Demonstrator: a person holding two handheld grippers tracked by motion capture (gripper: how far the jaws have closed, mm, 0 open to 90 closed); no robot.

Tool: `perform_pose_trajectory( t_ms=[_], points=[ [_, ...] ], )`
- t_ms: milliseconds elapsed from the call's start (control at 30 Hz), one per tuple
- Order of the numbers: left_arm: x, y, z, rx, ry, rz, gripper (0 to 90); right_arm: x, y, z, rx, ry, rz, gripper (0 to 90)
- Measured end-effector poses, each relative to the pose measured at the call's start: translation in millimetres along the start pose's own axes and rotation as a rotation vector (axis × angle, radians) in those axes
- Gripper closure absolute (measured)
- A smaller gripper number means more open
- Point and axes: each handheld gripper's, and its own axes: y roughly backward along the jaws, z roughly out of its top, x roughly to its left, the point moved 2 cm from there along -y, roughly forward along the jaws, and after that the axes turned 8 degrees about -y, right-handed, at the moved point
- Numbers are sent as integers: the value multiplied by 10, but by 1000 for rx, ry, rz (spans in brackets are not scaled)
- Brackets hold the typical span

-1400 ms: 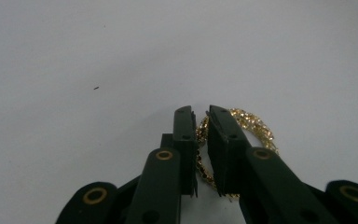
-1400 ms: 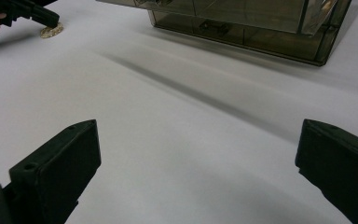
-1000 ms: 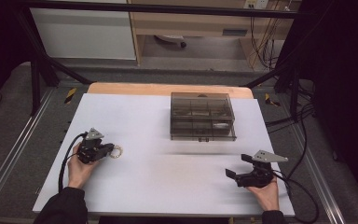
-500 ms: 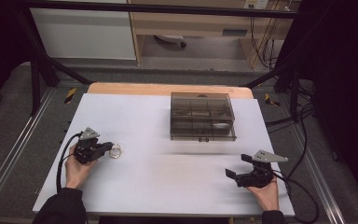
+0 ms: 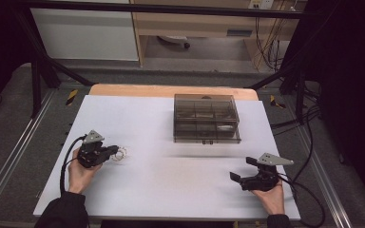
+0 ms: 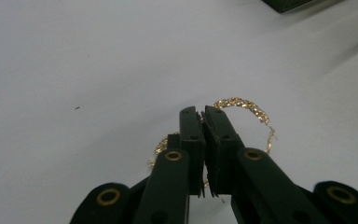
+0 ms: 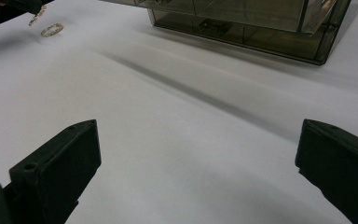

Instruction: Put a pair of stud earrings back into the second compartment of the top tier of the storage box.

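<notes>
I have the left tool (image 6: 203, 116) pinched shut on a thin gold chain (image 6: 242, 105); in the left gripper view its jaws meet with strands of the chain caught between the pads, while the rest of the loop curls out past the tips and lies on the white worktop (image 5: 171, 190). From the high view, this tool (image 5: 110, 151) sits well to the left of the smoked plastic organiser box (image 5: 206, 118), near the left edge of the worktop, and the chain (image 5: 120, 154) lies just at its tips. A second small gold loop (image 7: 51, 30) rests on the worktop beside that tool, as I see it from the right gripper view; I cannot tell whether it is part of the same chain.

The right tool (image 5: 244, 170) hangs wide open with nothing between its jaws, low over the worktop in front of the box and to its right.

My judgement: the pick-up is made, but little else. The chain is not yet clear of the worktop, and it is far from the box. The box looks closed, so I expect the carry across, the opening of a drawer or lid, and the drop into a compartment all remain.
</notes>
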Motion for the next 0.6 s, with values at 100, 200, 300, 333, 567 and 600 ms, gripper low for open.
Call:
perform_pose_trajectory(
  t_ms=[100, 200, 300, 333, 567, 600],
  points=[
    [-67, 14, 47, -4, -7, -10, 859, 0, -4, -4, 5, 2, -2, 6],
    [-111, 16, 78, -4, -10, -15, 859, 0, -3, -3, 5, 2, -3, 6],
    [-147, 18, 99, -4, -9, -17, 859, -2, -1, -2, 3, 4, -3, 6],
    [-162, 18, 111, -4, -10, -19, 860, 0, -2, -3, 5, 2, -4, 6],
    [-285, 10, 195, -5, -21, -42, 860, -1, -3, -4, 7, 4, -5, 6],
    [-310, 14, 214, -5, -27, -38, 860, -1, -5, -5, 7, 4, -5, 6]
  ],
)
